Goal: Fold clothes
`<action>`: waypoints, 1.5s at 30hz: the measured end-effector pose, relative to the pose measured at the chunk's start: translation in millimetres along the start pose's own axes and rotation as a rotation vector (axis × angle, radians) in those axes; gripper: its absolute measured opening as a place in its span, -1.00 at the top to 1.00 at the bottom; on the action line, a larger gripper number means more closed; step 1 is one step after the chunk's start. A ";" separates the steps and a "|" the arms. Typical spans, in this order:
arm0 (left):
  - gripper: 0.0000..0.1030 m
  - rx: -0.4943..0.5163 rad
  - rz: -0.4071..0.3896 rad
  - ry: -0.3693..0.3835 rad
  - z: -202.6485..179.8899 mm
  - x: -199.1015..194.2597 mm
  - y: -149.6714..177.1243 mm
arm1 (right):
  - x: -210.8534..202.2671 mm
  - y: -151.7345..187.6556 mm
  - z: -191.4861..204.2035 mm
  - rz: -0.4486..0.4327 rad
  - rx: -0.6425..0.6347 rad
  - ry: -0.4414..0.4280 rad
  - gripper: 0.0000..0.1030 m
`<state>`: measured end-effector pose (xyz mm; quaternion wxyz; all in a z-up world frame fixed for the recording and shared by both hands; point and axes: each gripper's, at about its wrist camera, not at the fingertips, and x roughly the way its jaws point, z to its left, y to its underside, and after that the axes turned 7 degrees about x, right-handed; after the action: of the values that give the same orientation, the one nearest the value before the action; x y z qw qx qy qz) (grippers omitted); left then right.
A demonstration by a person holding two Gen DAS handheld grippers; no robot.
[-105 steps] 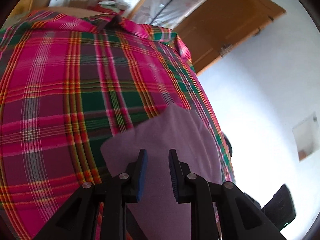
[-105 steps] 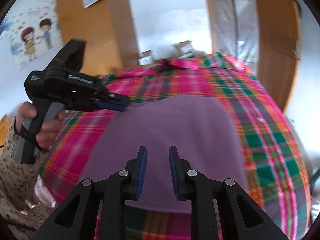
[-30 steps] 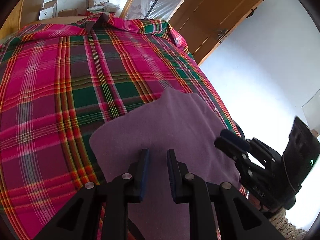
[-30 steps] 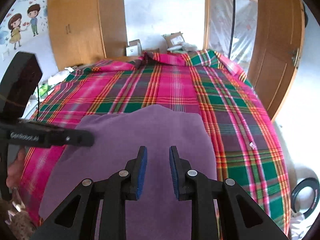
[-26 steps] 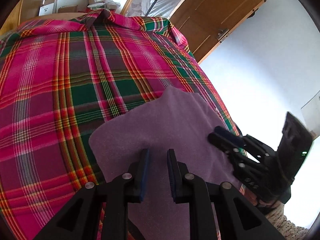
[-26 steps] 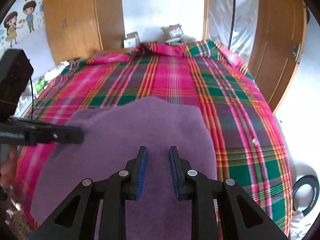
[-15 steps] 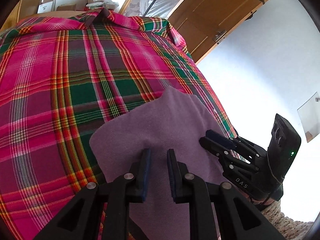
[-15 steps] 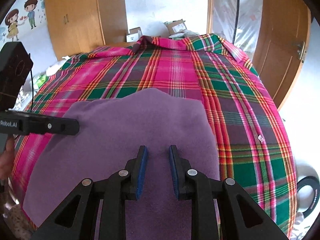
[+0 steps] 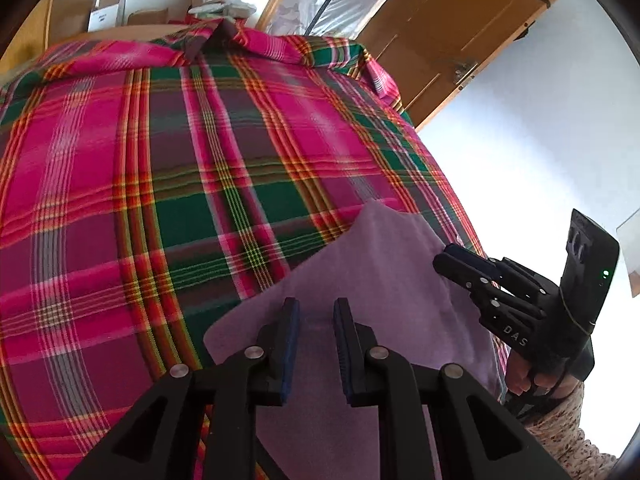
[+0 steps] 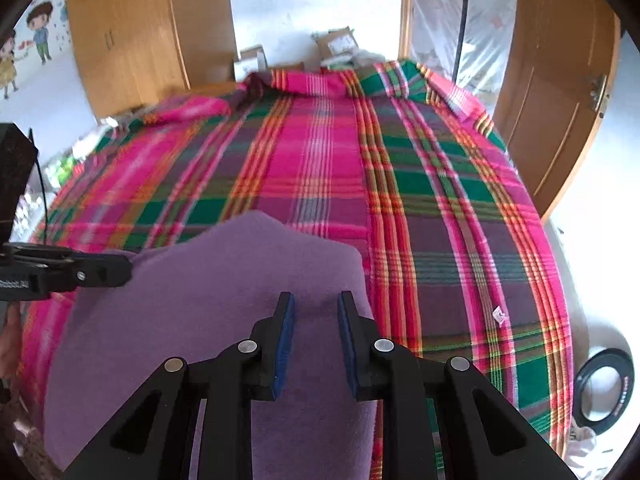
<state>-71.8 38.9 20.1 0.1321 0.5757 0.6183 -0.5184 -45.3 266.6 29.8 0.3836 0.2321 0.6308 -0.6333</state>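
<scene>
A purple garment (image 9: 384, 280) lies flat near the front edge of a bed with a pink and green plaid cover (image 9: 160, 160). My left gripper (image 9: 314, 304) is open just above the garment's near left part, nothing between its fingers. In the right wrist view the garment (image 10: 224, 292) fills the lower left, and my right gripper (image 10: 314, 298) is open over its right part. The right gripper's fingertips (image 9: 452, 258) show at the garment's right edge in the left wrist view. The left gripper's fingertips (image 10: 120, 270) show at its left edge in the right wrist view.
The plaid cover (image 10: 440, 200) stretches far back to cardboard boxes (image 10: 336, 42) by the wall. A wooden door (image 10: 560, 80) stands right, a wardrobe (image 10: 132, 32) left. A black ring (image 10: 606, 384) lies on the floor beside the bed. A hand and patterned sleeve (image 9: 560, 436) hold the right gripper.
In the left wrist view the right gripper has moved up and left, to the garment's right edge. The garment has stayed flat and both grippers have stayed open.
</scene>
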 end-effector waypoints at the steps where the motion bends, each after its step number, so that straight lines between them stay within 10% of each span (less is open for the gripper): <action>1: 0.65 -0.005 0.001 0.001 1.6 1.6 0.0 | 2.7 0.2 -0.1 0.006 -0.003 0.002 0.57; 45: 0.62 0.059 -0.048 -0.010 -28.4 -38.5 60.5 | -70.2 106.9 -26.6 -0.066 0.105 -0.066 0.57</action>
<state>3.5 27.1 32.0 0.1056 0.5618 0.6157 -0.5423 74.8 315.7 15.4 0.3702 0.2102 0.5911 -0.6851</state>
